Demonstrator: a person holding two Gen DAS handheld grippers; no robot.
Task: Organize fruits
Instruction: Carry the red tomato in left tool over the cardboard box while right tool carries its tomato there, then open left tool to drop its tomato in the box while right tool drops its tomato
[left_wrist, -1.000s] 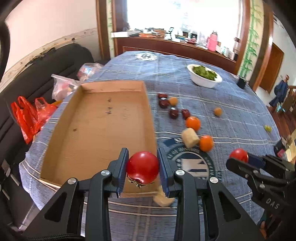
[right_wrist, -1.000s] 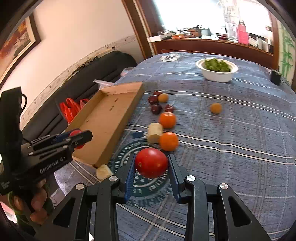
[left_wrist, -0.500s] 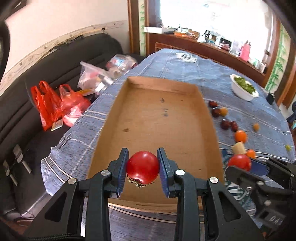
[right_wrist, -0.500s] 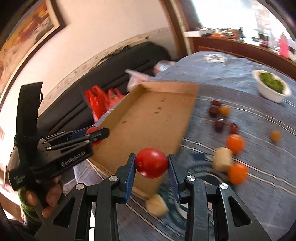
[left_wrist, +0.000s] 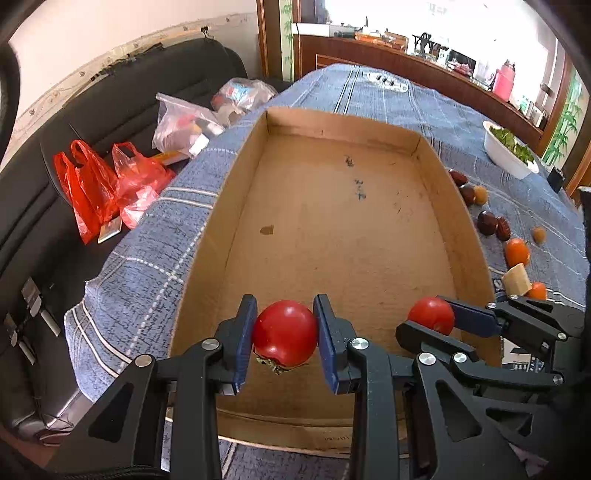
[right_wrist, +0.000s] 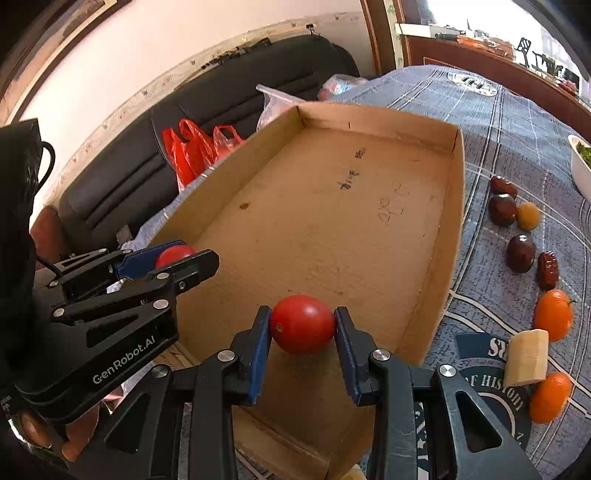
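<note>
Left gripper (left_wrist: 285, 338), black with blue pads, is closed on a round red tomato with a dry green stem end (left_wrist: 285, 339); the pads press on both sides of the fruit, which hangs above the near end of a shallow brown cardboard box (left_wrist: 332, 236). Just to its right, the right gripper (right_wrist: 302, 325) clamps a second smooth red tomato (right_wrist: 302, 324) in the same way, above the near right part of the same box. The two grippers sit close beside each other, each visible in the other's view, both pointing steeply down.

Inside, the box floor is bare cardboard with a small dark stain and some pen marks. The box lies on a counter covered with a blue plaid cloth (left_wrist: 155, 236).

To the right of the box, on the cloth, lie more fruits in a loose line: dark red-brown dates (right_wrist: 521, 253), a small yellow-brown round fruit (right_wrist: 528, 216), two orange tangerines (right_wrist: 553, 314), and a pale cut chunk of banana (right_wrist: 526, 358) between the tangerines. Farther back stands a white bowl of green leaves (left_wrist: 508, 151).

Left of the counter, a black sofa (left_wrist: 122, 103) carries red plastic bags (left_wrist: 88, 184) and clear plastic bags (left_wrist: 184, 125). Fingers of the person's hand (right_wrist: 48, 435) wrap the handle of the left gripper.
</note>
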